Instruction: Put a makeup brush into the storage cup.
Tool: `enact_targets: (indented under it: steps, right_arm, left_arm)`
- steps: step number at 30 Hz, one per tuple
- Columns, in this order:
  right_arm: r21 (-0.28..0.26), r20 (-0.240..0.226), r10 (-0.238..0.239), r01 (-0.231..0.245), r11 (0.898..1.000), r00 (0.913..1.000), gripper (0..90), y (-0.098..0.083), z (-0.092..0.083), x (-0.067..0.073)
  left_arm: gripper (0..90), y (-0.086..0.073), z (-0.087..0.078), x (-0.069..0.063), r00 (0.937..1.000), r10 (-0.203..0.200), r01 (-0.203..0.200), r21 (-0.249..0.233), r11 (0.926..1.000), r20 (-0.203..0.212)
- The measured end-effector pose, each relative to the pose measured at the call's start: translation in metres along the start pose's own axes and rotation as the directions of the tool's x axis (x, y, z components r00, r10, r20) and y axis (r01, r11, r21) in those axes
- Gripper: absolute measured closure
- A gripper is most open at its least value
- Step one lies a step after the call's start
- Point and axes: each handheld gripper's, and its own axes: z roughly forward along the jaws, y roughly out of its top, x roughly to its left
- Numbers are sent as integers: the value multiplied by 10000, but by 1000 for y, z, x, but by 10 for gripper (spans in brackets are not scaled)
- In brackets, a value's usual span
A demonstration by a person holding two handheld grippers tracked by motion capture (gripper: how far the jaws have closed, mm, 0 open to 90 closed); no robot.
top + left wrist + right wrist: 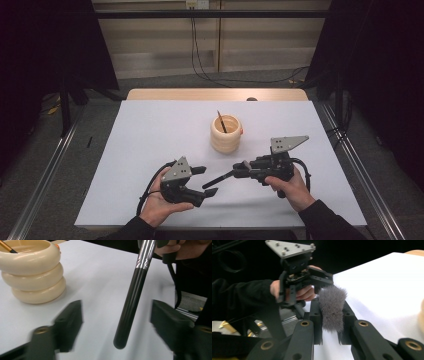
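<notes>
While the left gripper (pixel 210 181) is sitting nearest the table's front edge, its jaws are standing wide apart and pressing on nothing; the black handle of a makeup brush (pixel 131 300) is hanging free in the gap between them, touching neither pad. Just across from it, the right gripper (pixel 239 170) is clenching its jaws on that brush: in the right gripper view the grey bristle head (pixel 332 307) is being squeezed between the two black pads, with the handle pointing toward the left gripper (pixel 322 281). Farther back on the white table (pixel 150 130), a cream ribbed holder (pixel 226 134) is standing upright, and a thin dark-tipped brush (pixel 221 121) is leaning inside it.
</notes>
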Motion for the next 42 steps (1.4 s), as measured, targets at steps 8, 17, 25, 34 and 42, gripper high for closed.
enact_targets:
  steps: [8, 17, 25, 34, 42]
  right_arm:
    - [138, 231, -113, 110, 9998, 9997, 772, 0, -1, 0]
    - [129, 386, -93, 88, 9999, 9992, 772, 0, -4, -2]
    - [87, 513, -137, 133, 9999, 9986, 773, 1, -7, -3]
    - [105, 798, -128, 120, 9999, 9967, 773, 2, -13, -5]
    - [34, 946, -50, 47, 10000, 9955, 772, 7, -19, -7]
  left_arm:
    - [31, -1, -3, 4, 9985, -408, 388, -516, 9979, -377]
    - [27, -1, -12, 8, 9957, -541, 461, -1042, 9935, -758]
    - [8, -4, -27, 13, 9770, -754, 462, -1470, 9881, -1996]
    - [12, -18, -48, 21, 9580, -1279, 826, -1803, 9801, -2565]
    - [13, -27, -62, 21, 9454, -1364, 737, -2135, 9742, -2960]
